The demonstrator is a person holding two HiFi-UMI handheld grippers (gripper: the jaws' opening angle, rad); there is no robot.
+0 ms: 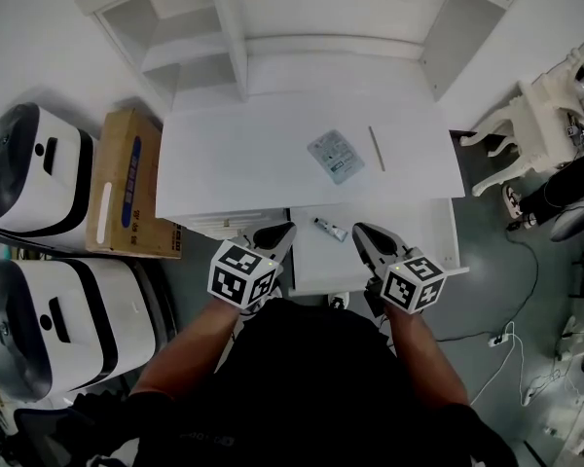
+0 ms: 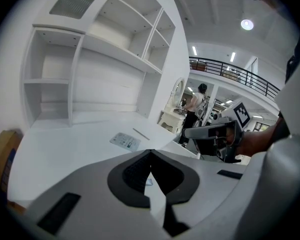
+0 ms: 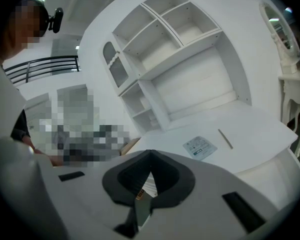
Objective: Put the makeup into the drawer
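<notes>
Two grippers clenched shut, seemingly empty: left gripper (image 1: 288, 229) at 9 o'clock of makeup tube (image 1: 330, 229), right gripper (image 1: 360, 230) at 3 o'clock; tube inside open drawer (image 1: 423, 224).

Person: black top (image 1: 302, 377) fills the lower centre of the head view.

Left gripper (image 1: 275, 232) and right gripper (image 1: 367, 236), mid-frame: tapered jaws, black inside with grey edges. Each carries a white cube faced with black square markers: left cube (image 1: 241, 274), right cube (image 1: 412, 282).

Left gripper view, lower half: smooth light-grey jaw shells and black ribbed pads (image 2: 134, 173) shaping a rounded dark recess. There is a black rectangular slot (image 2: 59, 213) at lower left.

Right gripper view: same grey shells, black pads (image 3: 125, 176) and a slot (image 3: 243, 211) at lower right.
</notes>
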